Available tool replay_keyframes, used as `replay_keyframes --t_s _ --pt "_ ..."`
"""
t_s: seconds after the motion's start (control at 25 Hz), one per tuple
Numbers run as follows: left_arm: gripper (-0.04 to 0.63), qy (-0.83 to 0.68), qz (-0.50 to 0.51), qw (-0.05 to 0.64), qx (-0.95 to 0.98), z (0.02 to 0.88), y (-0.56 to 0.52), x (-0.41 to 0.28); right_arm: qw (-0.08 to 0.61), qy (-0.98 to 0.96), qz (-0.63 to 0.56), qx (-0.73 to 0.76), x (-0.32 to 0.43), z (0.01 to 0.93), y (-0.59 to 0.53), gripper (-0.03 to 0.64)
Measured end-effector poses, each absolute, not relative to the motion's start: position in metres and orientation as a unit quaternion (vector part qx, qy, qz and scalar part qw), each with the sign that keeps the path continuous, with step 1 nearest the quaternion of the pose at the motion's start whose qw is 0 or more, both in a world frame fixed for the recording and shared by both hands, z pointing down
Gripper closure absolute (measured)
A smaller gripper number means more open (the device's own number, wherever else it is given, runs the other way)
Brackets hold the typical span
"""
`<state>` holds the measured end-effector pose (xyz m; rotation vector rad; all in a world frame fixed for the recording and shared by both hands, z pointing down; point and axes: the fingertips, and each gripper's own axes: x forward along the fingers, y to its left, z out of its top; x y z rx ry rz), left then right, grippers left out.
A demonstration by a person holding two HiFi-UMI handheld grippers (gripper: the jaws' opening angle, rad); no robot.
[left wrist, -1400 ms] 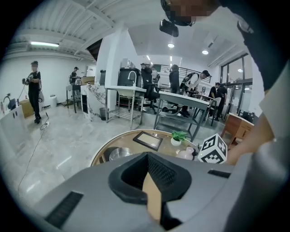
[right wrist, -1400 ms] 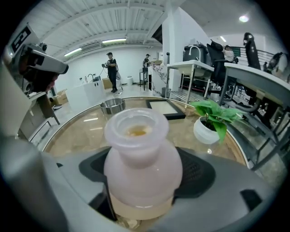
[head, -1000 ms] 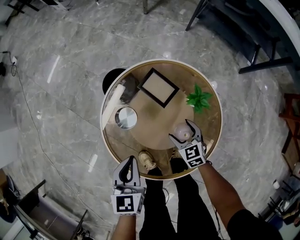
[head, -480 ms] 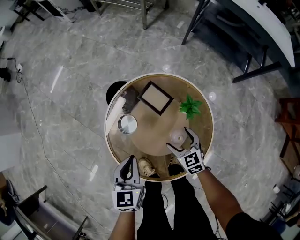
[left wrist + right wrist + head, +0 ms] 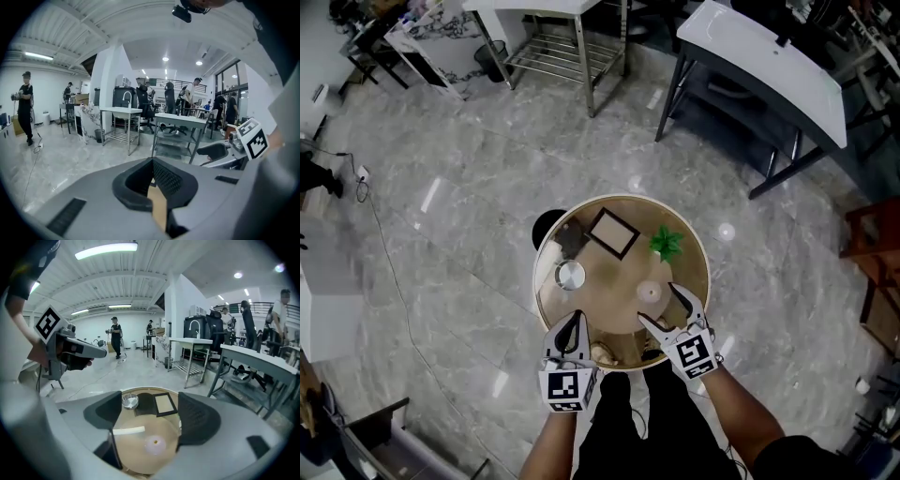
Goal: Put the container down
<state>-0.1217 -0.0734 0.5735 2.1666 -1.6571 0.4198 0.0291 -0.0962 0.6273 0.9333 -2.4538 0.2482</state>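
The container (image 5: 650, 292) is a small, pale pink, translucent round pot. It stands on the round glass-topped table (image 5: 623, 199), near the front right. My right gripper (image 5: 657, 302) hovers just behind it with its jaws wide apart and closing. In the right gripper view the container (image 5: 154, 445) shows low in the gap of the right gripper (image 5: 150, 420), and neither pad touches it. My left gripper (image 5: 570, 325) hangs at the table's near edge, shut and holding nothing. In the left gripper view, the left gripper (image 5: 152, 180) faces the room.
On the table are a metal bowl (image 5: 570, 275), a black picture frame (image 5: 612, 233), a small green plant (image 5: 666, 243), a dark object (image 5: 572, 237) and a white roll (image 5: 128, 430). A black disc (image 5: 546, 225) lies on the floor beside the table. White tables (image 5: 764, 66) stand beyond.
The view has pulled up and away, so the table looks smaller. My right gripper has drawn back from the container, which stays on the table. The left gripper has come up to the table's edge.
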Motion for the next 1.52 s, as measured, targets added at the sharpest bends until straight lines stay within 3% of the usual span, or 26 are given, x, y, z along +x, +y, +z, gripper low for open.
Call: replay_keyframes --t_s 0.64,1.52 --pt "0.600 -0.589 0.105 0.148 0.788 0.458 -0.069 -0.120 0.159 -0.895 -0.030 0.415 0.036 0.424 -0.074 0.616" --pt "0.600 -0.599 0.074 0.123 0.787 0.400 -0.057 -0.123 0.115 -0.892 -0.044 0.435 0.037 0.365 -0.068 0.620"
